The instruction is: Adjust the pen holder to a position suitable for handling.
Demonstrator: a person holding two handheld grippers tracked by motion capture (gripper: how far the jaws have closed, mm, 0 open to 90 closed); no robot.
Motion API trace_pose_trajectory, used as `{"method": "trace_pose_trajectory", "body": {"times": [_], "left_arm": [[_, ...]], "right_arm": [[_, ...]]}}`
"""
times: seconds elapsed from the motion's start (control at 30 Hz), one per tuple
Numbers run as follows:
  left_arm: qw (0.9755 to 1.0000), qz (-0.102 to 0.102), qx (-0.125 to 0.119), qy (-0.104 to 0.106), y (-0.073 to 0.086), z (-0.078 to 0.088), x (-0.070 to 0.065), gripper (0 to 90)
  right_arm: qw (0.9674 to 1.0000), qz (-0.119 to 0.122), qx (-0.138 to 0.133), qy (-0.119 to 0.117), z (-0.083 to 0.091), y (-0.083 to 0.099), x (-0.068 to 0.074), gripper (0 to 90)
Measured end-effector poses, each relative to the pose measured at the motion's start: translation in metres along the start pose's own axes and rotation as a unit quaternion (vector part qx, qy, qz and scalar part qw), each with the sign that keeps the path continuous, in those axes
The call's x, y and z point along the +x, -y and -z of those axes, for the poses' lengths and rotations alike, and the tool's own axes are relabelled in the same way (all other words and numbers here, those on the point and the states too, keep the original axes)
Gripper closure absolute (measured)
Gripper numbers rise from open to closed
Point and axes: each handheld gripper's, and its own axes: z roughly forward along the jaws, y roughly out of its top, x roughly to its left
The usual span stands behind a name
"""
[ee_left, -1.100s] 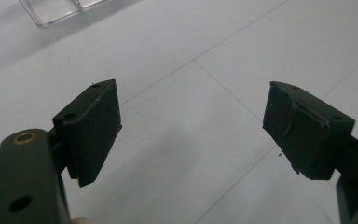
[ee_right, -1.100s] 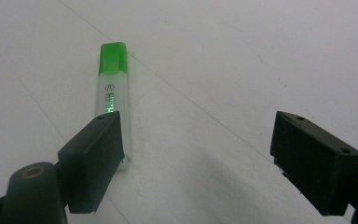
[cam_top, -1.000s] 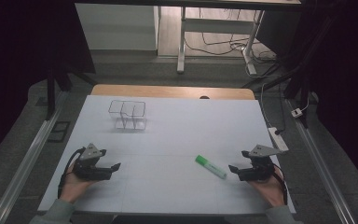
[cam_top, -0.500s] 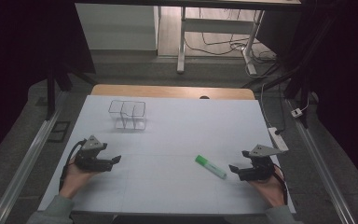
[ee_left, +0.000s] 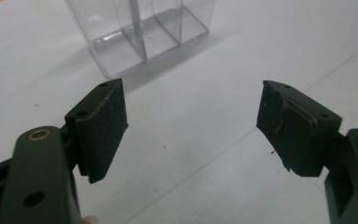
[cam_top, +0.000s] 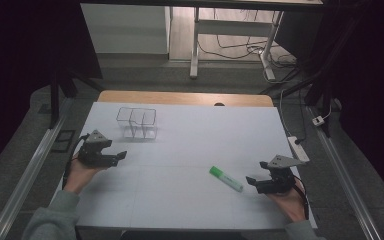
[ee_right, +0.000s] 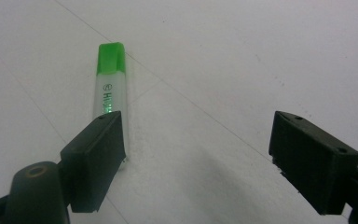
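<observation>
— Where's the marker?
— A green-capped translucent plastic highlighter lies near the bench's right edge, just beside my right gripper, fingers apart.
— The left gripper?
— Fingers apart, just narrowing on nothing, near a clear plastic compartment box.

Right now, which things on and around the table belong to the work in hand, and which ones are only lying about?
Belong to the work:
- green highlighter pen lying before the open right gripper
- clear plastic compartment box ahead of the open left gripper

Only lying about:
- white power strip at the table's right edge
- cables on the floor beyond the table
</observation>
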Motion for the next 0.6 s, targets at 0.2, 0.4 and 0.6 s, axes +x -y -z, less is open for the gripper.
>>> {"method": "trace_pose_trajectory", "body": {"times": [0.2,0.4,0.6], "left_arm": [[0.9999,0.008,-0.004,-0.007,-0.011,0.001,0.015,26.4],[0.9998,0.016,-0.004,-0.006,-0.019,0.001,0.026,28.3],[0.9997,0.024,-0.003,-0.01,-0.023,-0.001,0.035,33.7]], "right_arm": [[1.0,-0.002,0.001,0.001,0.001,0.0,0.0,18.6],[1.0,-0.002,0.003,0.001,-0.001,0.001,0.0,18.6],[1.0,-0.002,0.004,0.001,0.0,0.0,0.0,18.6]]}}
